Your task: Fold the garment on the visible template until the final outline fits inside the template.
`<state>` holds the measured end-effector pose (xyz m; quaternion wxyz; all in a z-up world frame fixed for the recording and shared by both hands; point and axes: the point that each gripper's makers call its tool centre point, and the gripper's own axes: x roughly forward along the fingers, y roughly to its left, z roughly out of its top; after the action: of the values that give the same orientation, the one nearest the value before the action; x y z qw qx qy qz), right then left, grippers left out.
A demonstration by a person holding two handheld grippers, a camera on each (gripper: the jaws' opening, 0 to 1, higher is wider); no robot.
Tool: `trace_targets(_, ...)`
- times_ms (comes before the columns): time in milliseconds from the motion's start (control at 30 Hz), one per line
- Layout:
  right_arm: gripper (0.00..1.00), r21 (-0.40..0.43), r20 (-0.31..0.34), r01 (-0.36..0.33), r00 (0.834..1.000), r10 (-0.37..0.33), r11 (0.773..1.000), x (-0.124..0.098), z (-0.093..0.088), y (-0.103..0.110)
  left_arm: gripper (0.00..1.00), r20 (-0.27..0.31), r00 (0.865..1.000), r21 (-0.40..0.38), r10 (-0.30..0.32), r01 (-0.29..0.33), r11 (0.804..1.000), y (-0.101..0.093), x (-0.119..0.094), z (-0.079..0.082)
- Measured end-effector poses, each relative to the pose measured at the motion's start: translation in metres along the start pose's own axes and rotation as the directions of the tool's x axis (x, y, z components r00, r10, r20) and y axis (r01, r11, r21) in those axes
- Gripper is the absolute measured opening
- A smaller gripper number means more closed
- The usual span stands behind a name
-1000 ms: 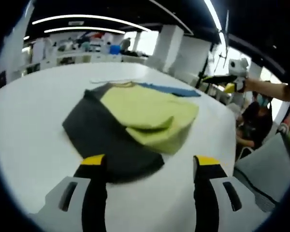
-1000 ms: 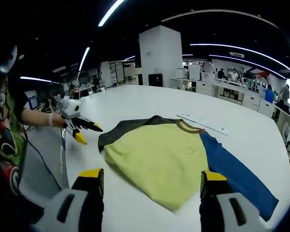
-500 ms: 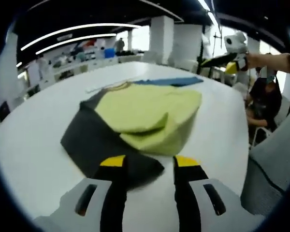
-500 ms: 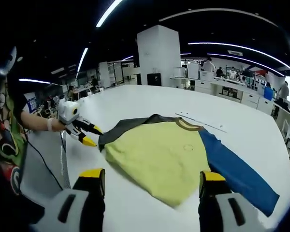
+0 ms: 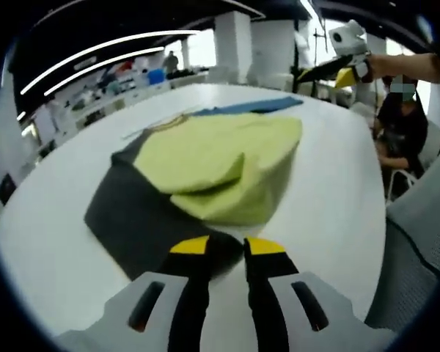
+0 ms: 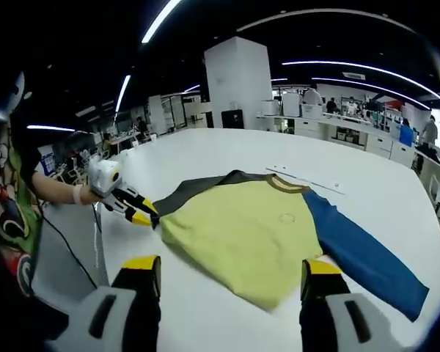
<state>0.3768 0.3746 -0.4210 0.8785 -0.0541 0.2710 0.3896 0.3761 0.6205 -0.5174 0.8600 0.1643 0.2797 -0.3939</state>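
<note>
A shirt with a yellow-green body [image 6: 242, 231], a blue sleeve [image 6: 363, 253] and a dark grey sleeve [image 5: 132, 216] lies flat on the white table [image 6: 205, 150]. In the left gripper view the body [image 5: 220, 158] is partly folded over itself. My left gripper [image 5: 227, 247] is shut on the end of the dark grey sleeve; from the right gripper view it [image 6: 141, 213] sits at that sleeve's tip [image 6: 183, 196]. My right gripper [image 6: 229, 265] is open above the table's near edge, short of the shirt's hem, and it [image 5: 330, 72] hangs high beyond the shirt.
A thin white strip [image 6: 308, 181] lies on the table just behind the collar. A person's arm [image 6: 51, 189] holds the left gripper. A grey chair [image 5: 418, 249] stands off the table's edge. Desks and people fill the office behind.
My left gripper moved in to the dark sleeve's end and its jaws went from wide open to shut on it. My right gripper stayed open and barely shifted.
</note>
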Motion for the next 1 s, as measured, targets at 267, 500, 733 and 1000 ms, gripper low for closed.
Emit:
trace_targets(267, 0.77, 0.009, 0.005, 0.002, 1.0, -0.002, 1.0, 0.0, 0.0, -0.004, 0.0, -0.002, 1.0, -0.027, -0.001, 0.001, 1.0, 0.004, 0.003, 0.001)
trace_targets(500, 0.76, 0.019, 0.001, -0.004, 1.0, 0.004, 1.0, 0.005, -0.002, -0.003, 0.0, 0.007, 1.0, -0.075, 0.009, -0.009, 0.997, 0.016, -0.005, 0.002)
trace_targets(733, 0.76, 0.021, 0.012, -0.016, 1.0, 0.016, 1.0, 0.009, 0.003, -0.002, 0.0, 0.049, 0.997, -0.119, 0.065, -0.059, 0.991, 0.048, -0.029, 0.013)
trace_targets(1000, 0.76, 0.014, 0.003, -0.023, 1.0, 0.023, 1.0, 0.013, 0.003, -0.002, 0.0, 0.118, 0.979, -0.191, 0.167, -0.143, 0.971, 0.103, -0.061, 0.037)
